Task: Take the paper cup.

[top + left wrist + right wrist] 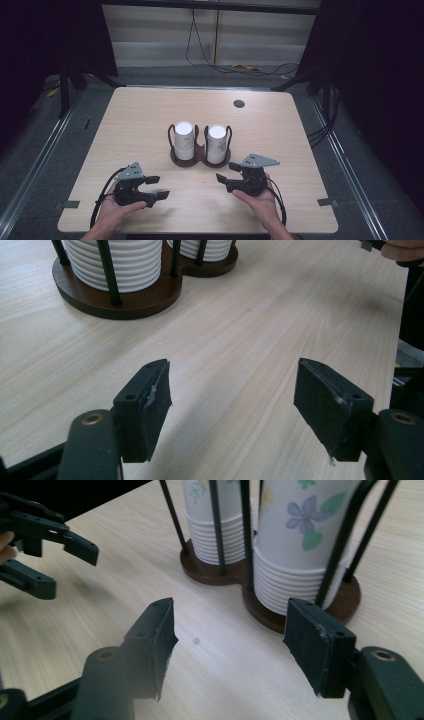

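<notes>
Pale wood-grain tabletop [140, 125] with rounded corners and a small dark round hole [239, 103] near its far edge. A dark brown double-ring rack [200, 155] with black wire posts stands on it near the centre, holding two stacks of white paper cups [184, 140].

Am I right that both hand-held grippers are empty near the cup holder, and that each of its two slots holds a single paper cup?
Not quite. Each slot of the cup holder holds a nested stack of paper cups, not a single cup: the right gripper view shows many rims stacked one under another. The rest holds: the left hand-held gripper and the right hand-held gripper grip nothing.
</notes>
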`<state>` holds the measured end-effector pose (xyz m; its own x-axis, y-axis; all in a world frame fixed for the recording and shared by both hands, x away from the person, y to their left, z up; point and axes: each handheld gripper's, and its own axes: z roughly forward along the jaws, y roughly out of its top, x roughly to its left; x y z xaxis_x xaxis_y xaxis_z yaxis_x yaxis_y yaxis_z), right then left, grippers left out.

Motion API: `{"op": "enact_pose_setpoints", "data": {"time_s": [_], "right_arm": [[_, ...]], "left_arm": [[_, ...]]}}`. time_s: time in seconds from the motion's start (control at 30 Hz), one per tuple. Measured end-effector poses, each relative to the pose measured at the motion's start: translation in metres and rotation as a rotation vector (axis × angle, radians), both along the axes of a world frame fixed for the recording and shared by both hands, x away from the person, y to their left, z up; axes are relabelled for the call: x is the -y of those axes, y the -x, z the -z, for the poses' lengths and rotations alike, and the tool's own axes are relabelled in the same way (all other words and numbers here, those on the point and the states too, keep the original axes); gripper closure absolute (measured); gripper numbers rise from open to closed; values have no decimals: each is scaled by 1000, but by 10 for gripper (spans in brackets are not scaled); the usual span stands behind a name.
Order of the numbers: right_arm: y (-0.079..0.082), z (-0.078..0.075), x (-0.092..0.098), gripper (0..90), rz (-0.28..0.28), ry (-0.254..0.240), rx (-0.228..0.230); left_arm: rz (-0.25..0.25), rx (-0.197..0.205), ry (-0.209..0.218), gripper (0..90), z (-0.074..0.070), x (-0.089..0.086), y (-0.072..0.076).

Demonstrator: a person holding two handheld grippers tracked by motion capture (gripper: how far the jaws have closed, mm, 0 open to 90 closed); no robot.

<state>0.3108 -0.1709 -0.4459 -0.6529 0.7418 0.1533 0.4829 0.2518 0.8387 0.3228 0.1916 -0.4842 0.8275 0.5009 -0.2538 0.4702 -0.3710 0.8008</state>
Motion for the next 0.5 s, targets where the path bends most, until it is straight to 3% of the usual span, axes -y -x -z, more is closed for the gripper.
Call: {"op": "enact_pose_setpoints", "data": {"time_s": [0.5], "right_arm": [[-11, -11, -17, 446, -120, -23, -19]], "left_arm": [[25, 2, 1, 286, 1, 4, 2]]}}
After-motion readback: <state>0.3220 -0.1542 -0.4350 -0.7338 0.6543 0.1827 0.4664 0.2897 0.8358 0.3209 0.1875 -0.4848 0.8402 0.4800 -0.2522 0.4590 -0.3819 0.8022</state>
